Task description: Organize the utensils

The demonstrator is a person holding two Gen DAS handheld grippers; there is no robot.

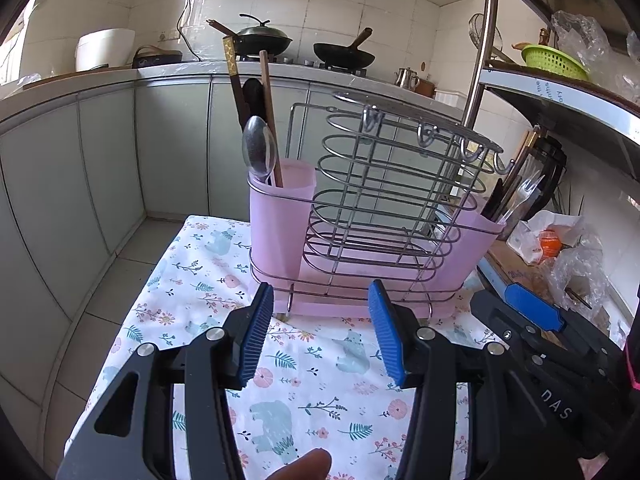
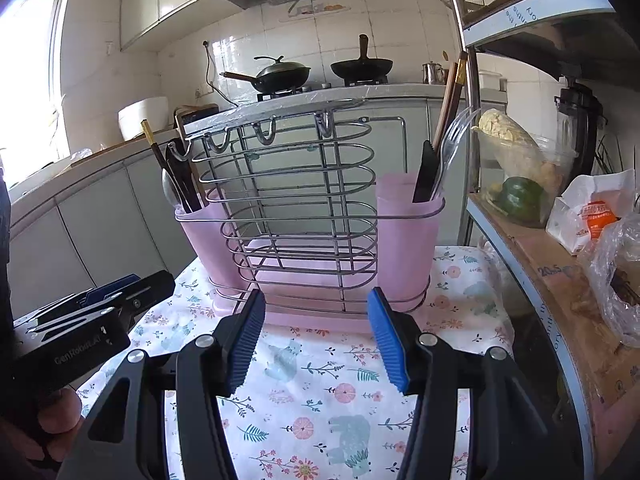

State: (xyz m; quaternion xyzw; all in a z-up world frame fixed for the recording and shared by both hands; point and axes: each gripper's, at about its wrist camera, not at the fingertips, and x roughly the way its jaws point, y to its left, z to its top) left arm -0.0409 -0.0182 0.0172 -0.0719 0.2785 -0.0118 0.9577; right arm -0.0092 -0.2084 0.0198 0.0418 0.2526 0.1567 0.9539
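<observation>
A wire utensil rack (image 1: 384, 200) (image 2: 296, 208) with pink plastic cups stands on a floral cloth (image 1: 312, 380) (image 2: 320, 392). Its left cup (image 1: 280, 216) (image 2: 204, 236) holds a metal spoon (image 1: 259, 151), chopsticks (image 1: 269, 112) and a black utensil. Its right cup (image 1: 468, 248) (image 2: 412, 236) holds a clear plastic fork (image 2: 454, 140) (image 1: 524, 196), a black utensil and chopsticks (image 2: 452, 96). My left gripper (image 1: 320, 300) is open and empty in front of the rack. My right gripper (image 2: 316, 304) is open and empty too; it shows at the right of the left wrist view (image 1: 532, 308).
A metal shelf unit (image 2: 532, 256) stands right of the table with bags (image 2: 592, 216), a container of vegetables (image 2: 516, 168) and a blender. Behind are grey cabinets, a counter with two woks (image 1: 304, 46) and a rice cooker (image 1: 104, 48). The table's left edge drops to the floor.
</observation>
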